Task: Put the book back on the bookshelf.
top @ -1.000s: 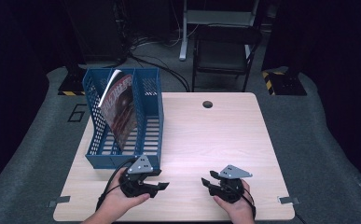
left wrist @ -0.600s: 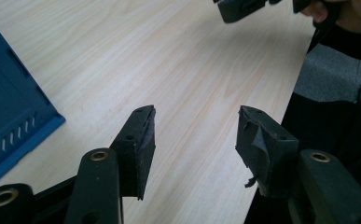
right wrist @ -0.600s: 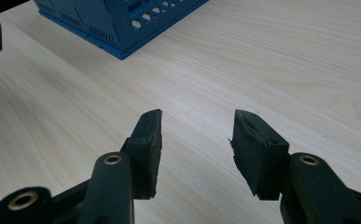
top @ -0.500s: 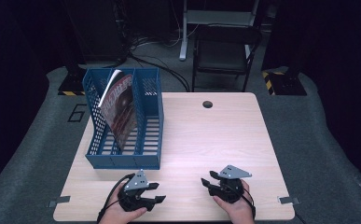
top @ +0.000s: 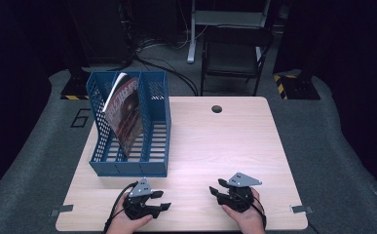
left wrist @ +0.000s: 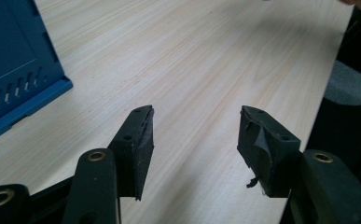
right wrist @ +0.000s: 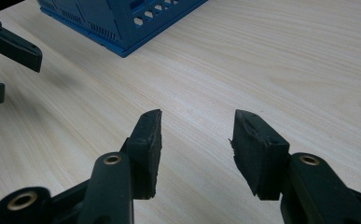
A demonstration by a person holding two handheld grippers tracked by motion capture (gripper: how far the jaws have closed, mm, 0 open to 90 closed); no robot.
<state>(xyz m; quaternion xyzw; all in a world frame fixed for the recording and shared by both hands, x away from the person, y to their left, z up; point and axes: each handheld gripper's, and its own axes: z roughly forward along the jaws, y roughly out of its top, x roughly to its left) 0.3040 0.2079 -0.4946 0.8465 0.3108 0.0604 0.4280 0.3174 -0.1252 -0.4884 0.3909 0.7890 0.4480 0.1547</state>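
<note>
Compared with a second ago, the left gripper [top: 162,207] sits lower in the frame, off the blue perforated plastic file rack [top: 127,165]; the right gripper [top: 215,189] is unmoved. Both are released, jaws apart over bare wood. The rack stands at centre left, a glossy red magazine [top: 125,114] leaning inside.

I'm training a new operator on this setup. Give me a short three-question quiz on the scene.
1. True or false: the magazine lies flat on the table.
2. Which compartment of the blue rack holds the magazine: left, middle or right?
3. What is between the jaws of the left gripper and the right gripper?

Key: 1. False, it stands leaning in the rack. 2. Middle. 3. Nothing; both are open over bare table.
</note>
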